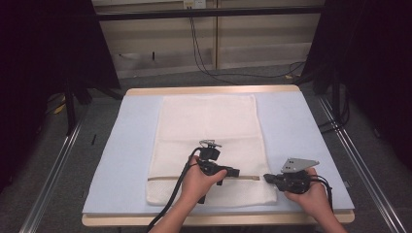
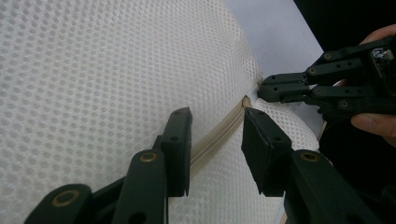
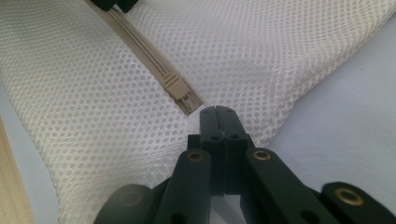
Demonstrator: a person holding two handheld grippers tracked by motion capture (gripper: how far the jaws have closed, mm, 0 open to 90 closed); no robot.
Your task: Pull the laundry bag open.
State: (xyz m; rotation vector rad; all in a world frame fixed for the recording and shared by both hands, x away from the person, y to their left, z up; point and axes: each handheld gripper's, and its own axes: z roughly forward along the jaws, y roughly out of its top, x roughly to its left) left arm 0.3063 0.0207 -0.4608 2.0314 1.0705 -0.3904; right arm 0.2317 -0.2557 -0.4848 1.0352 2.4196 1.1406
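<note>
High view: the mesh laundry bag lies mid-frame on the bench. The left tool gapes astride its zipper; the right tool is clenched on the bag's edge beside the zipper's end.

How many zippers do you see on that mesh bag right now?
1. A single beige zipper runs across the near end of the white mesh bag, its slider just ahead of the right gripper. The bag's underside is hidden, so another there can't be ruled out.
</note>
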